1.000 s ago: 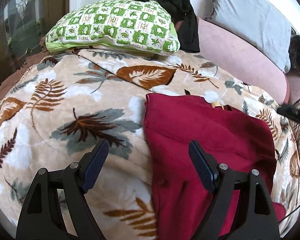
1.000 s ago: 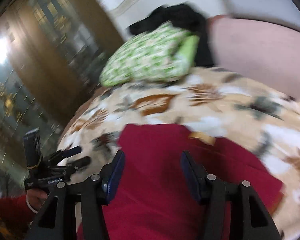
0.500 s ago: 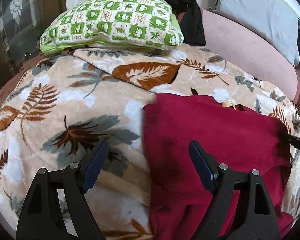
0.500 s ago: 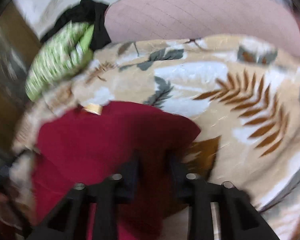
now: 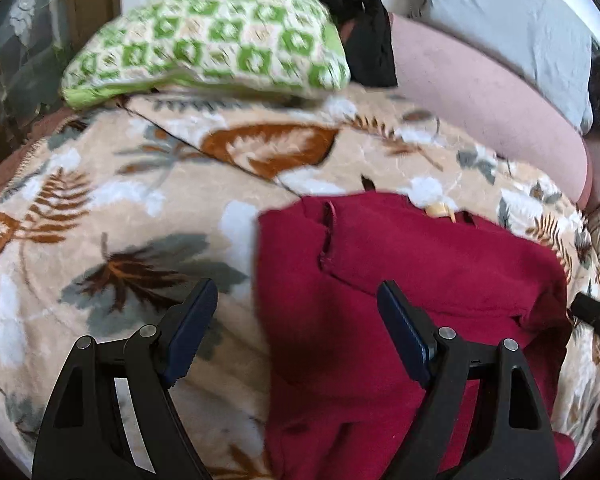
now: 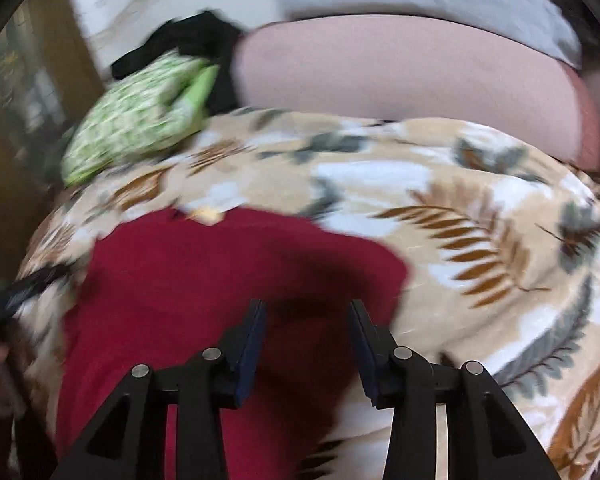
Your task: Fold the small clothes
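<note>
Left wrist view: the left tongs point(image 5: 296, 320) hang spread wide over the bed, gripping nothing. One finger sits above the leaf-print blanket point(image 5: 112, 216), the other above the dark red garment point(image 5: 412, 280), so the garment's left edge runs up between them. The garment lies flat on the blanket, toward the right half of the bed, with a raised seam or fold line point(image 5: 327, 236) near its upper left corner and a small tan tag point(image 5: 438, 210) at its far edge. Behind it lie a green-and-white checked pillow point(image 5: 208, 44), a heap of black cloth point(image 5: 356, 20), a long pink bolster point(image 5: 484, 100) and a grey pillow point(image 5: 512, 28). At the right margin a dark tip point(image 5: 592, 310) touches or nearly touches the garment's right edge — too little of it shows to say which.

Right wrist view, much blurred: the right tongs point(image 6: 306, 344) stand parted too, less widely, with nothing between the pads. They hover over the garment's point(image 6: 220, 292) right portion, the right finger close to where red cloth gives way to blanket point(image 6: 480, 220). The tan tag point(image 6: 206, 213) shows at the far hem. Green pillow point(image 6: 140, 120), black cloth point(image 6: 196, 40) and pink bolster point(image 6: 400, 72) lie beyond — all smeared.
</note>
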Motion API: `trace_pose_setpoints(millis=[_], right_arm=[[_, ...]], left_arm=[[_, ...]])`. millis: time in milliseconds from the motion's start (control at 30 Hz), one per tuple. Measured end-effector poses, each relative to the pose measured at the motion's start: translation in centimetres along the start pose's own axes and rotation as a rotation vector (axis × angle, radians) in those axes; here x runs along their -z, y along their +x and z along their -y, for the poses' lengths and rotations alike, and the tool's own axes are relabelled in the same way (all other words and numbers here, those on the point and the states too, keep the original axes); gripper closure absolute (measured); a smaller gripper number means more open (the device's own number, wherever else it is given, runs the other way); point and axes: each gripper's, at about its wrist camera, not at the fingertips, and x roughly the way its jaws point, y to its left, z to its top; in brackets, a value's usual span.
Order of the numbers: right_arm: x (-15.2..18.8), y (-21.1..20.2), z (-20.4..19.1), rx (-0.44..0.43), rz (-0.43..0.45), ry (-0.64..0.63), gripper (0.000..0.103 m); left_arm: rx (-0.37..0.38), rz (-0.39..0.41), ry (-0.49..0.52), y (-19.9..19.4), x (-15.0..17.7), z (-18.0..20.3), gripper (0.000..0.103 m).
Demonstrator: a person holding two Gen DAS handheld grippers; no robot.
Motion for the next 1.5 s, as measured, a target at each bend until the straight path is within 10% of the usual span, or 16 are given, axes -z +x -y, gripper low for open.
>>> trace_pose_setpoints(millis=[133, 300, 633, 733, 967, 1300, 1400, 1500], right_arm=[[2.2, 4.7, 0.1, 0.130, -0.147, 0.003, 0.068], [2.9, 2.2, 1.1, 0.116, -0.108, 0.062, 0.067], [12.3, -7.8, -0.2, -0.155, -0.139, 0.153, 0.048], [14.2, -10.2, -3.0, -0.142, -0.114, 0.105, 0.048], [15.0, -10.6, -16.9, -0.449, -0.115, -0.106, 0.048], [15.5, -1.0, -28.6, -0.291, -0.233, -0.257, 0.050], [15.5, -0.3, -29.2, -0.201, -0.201, -0.276, 0.074], [13.9, -1.1, -29.0, -0.309, -0.205, -0.219, 0.094]], left_arm=[[-0.021, -0.076, 0.037, 2.5, 1.2, 0.8, 0.021], [0.020, -0.142, 0.006, 2.6, 2.9, -0.5, 0.021], [0.143, -0.192, 0.009, -5.1, 8.8, -2.7, 0.021], [0.158, -0.225, -0.021, -6.2, 10.7, -3.0, 0.021], [0.134, -0.232, 0.000, -8.1, 12.2, -2.8, 0.021], [0.044, -0.119, 0.031, -15.0, 9.3, -7.1, 0.020], [0.033, -0.124, 0.018, -15.5, 9.7, -8.2, 0.021], [0.052, -0.137, -0.018, -15.3, 10.2, -8.8, 0.021]])
